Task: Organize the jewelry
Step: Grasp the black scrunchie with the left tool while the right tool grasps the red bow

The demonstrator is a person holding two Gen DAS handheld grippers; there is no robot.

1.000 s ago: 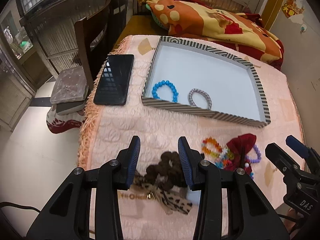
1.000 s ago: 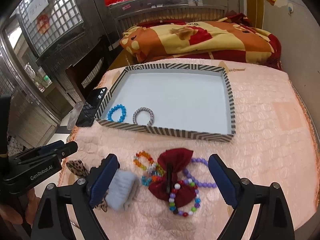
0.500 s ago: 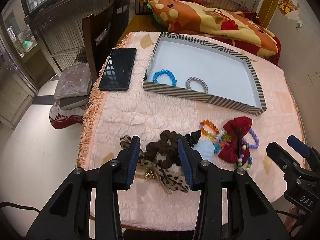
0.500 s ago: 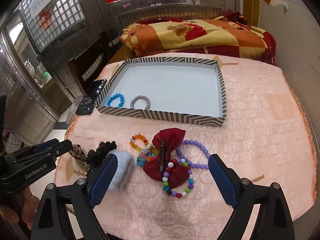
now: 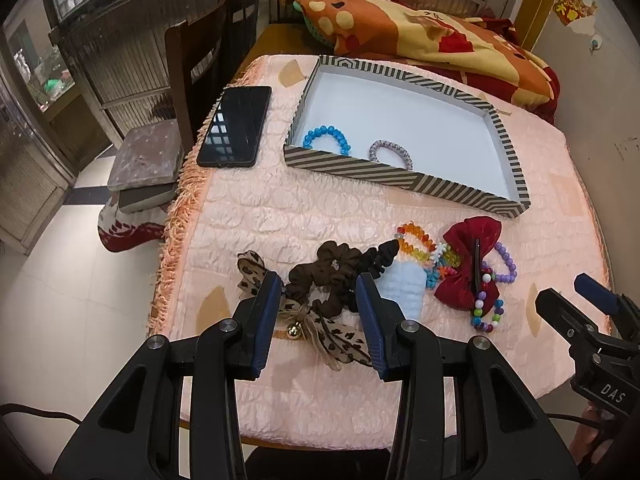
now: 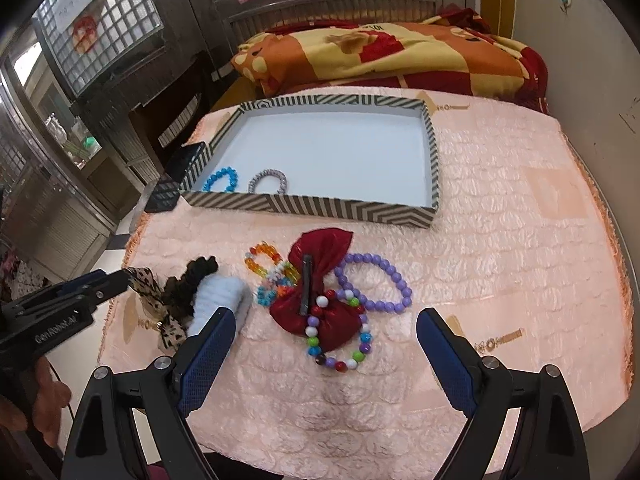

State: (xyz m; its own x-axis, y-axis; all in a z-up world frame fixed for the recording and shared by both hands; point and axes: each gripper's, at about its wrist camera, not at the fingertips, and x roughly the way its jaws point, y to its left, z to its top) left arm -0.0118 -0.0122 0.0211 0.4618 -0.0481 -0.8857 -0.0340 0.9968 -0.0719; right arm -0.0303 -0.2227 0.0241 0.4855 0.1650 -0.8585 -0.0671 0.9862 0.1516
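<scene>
Left wrist view: the left gripper (image 5: 318, 286) is held above the near edge of the table (image 5: 304, 216), fingers parted with nothing between them. Directly beyond its tips lie a leopard-print bow (image 5: 320, 322) with a small gold bell, a brown scrunchie (image 5: 326, 276), a black scrunchie (image 5: 374, 260) and a pale blue scrunchie (image 5: 404, 284), bunched together and touching.

Right wrist view: the right gripper (image 6: 322, 326) has its fingers spread wide and holds nothing. Just beyond them lies a dark red bow clip (image 6: 320, 284), with a multicoloured bead bracelet (image 6: 340, 336) overlapping its near end. A purple bead bracelet (image 6: 374, 282) lies at its right side and an orange bead bracelet (image 6: 262, 258) at its left, with further small coloured beads between.

Farther back stands the striped tray (image 6: 360, 210), clear of the pile. In its near left corner lie a blue bead bracelet (image 6: 220, 180) and a silver-lilac bracelet (image 6: 268, 180), side by side, not touching. A black phone (image 5: 236, 126) lies flat left of the tray.
</scene>
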